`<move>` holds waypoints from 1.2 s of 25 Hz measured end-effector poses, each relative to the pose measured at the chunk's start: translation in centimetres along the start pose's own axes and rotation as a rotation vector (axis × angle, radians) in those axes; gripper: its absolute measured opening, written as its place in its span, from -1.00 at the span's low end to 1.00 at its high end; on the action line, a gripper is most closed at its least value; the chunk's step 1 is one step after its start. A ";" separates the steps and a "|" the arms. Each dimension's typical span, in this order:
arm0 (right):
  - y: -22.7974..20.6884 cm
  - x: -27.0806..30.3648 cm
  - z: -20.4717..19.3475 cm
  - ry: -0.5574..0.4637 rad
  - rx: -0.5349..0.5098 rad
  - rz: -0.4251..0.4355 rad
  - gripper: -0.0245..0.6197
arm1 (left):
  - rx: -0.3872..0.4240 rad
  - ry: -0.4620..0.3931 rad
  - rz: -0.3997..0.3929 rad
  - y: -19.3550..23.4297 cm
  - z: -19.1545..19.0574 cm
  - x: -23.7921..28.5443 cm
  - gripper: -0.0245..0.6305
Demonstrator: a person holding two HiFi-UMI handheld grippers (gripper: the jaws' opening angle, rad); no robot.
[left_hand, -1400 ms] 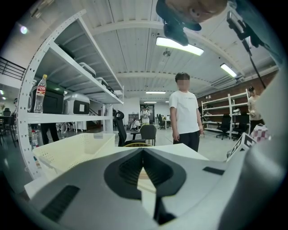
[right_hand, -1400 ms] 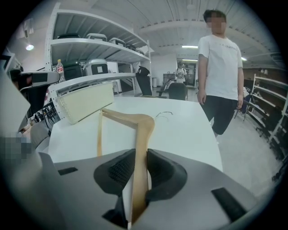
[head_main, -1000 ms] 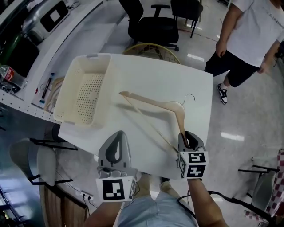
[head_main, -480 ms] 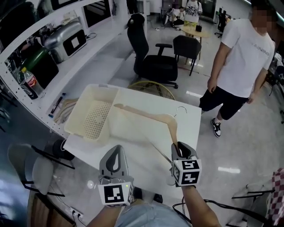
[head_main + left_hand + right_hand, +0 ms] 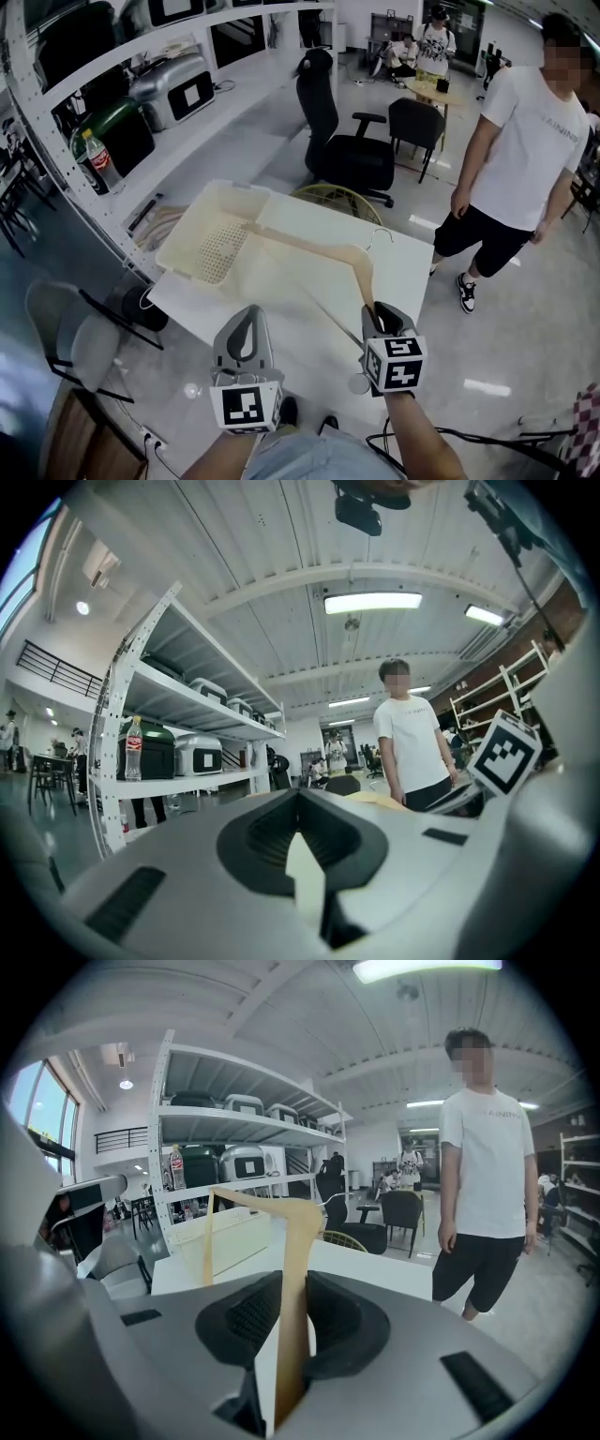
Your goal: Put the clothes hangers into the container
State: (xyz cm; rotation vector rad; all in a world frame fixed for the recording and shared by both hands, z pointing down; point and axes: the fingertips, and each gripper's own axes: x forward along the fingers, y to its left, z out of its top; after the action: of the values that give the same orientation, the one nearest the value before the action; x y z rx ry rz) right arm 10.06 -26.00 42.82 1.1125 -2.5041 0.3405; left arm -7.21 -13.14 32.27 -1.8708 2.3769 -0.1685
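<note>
A wooden clothes hanger (image 5: 319, 251) with a metal hook (image 5: 380, 234) is held by one arm end in my right gripper (image 5: 377, 311), which is shut on it. The hanger hangs above the white table (image 5: 398, 277). Its far end reaches the right edge of the cream container (image 5: 187, 232) at the table's left. In the right gripper view the wood (image 5: 291, 1269) runs up between the pads. My left gripper (image 5: 246, 317) hovers at the table's near edge, shut with nothing in it, and it is also shut in the left gripper view (image 5: 300, 799).
A person (image 5: 511, 159) stands beyond the table's right side. A black office chair (image 5: 347, 150) and a round yellow wire basket (image 5: 337, 195) are behind the table. Shelving with a bottle (image 5: 94, 159) runs along the left. A grey chair (image 5: 66, 328) stands at lower left.
The right gripper has carried the hanger left, so its far end now meets the container's edge. The head view has tilted up, showing more of the room. The left gripper stays shut.
</note>
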 end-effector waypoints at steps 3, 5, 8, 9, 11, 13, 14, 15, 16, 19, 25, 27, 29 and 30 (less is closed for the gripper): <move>0.5 -0.3 -0.5 0.009 -0.009 0.029 -0.65 | 0.004 0.002 0.035 0.1 0.1 -1.0 -0.89; 1.0 -0.3 -0.8 0.014 -0.019 0.049 -0.65 | 0.005 0.009 0.053 0.3 -0.1 -1.6 -0.89; 1.7 -0.2 -1.1 0.022 -0.029 0.071 -0.65 | 0.009 0.019 0.069 0.5 -0.3 -2.3 -0.89; 1.8 -0.1 -1.2 0.025 -0.030 0.076 -0.65 | 0.011 0.020 0.072 0.5 -0.3 -2.5 -0.89; 2.1 0.2 -1.2 0.030 -0.034 0.084 -0.65 | 0.010 0.022 0.078 0.8 -0.4 -2.6 -0.89; 2.5 0.6 -1.0 0.034 -0.042 0.089 -0.65 | 0.006 0.024 0.083 1.2 -0.6 -2.5 -0.89; 2.7 0.8 -1.0 0.035 -0.046 0.090 -0.65 | 0.003 0.024 0.083 1.4 -0.7 -2.4 -0.89; 2.9 1.0 -0.9 0.036 -0.049 0.089 -0.65 | 0.000 0.024 0.082 1.7 -0.9 -2.2 -0.89; 3.1 1.3 -0.8 0.037 -0.052 0.088 -0.65 | -0.002 0.023 0.082 2.0 -1.0 -2.0 -0.89; 3.9 2.6 -0.6 0.047 -0.058 0.078 -0.65 | -0.009 0.017 0.081 3.5 -1.6 -1.2 -0.89; 6.5 6.6 0.5 0.068 -0.054 0.040 -0.65 | -0.027 0.032 0.055 8.3 -3.2 1.5 -0.89; 7.6 8.1 1.1 0.074 -0.048 0.025 -0.65 | -0.040 0.036 0.038 10.0 -3.5 2.7 -0.89; 8.7 9.6 1.8 0.075 -0.042 0.008 -0.65 | -0.043 0.030 0.020 11.7 -3.7 4.0 -0.89; 9.2 10.3 2.2 0.074 -0.039 0.001 -0.65 | -0.043 0.028 0.010 12.6 -3.7 4.6 -0.89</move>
State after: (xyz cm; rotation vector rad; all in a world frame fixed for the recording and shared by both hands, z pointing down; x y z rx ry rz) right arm -3.70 -27.52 44.65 1.0648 -2.4360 0.3262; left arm -20.98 -14.58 33.90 -1.8864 2.4271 -0.1451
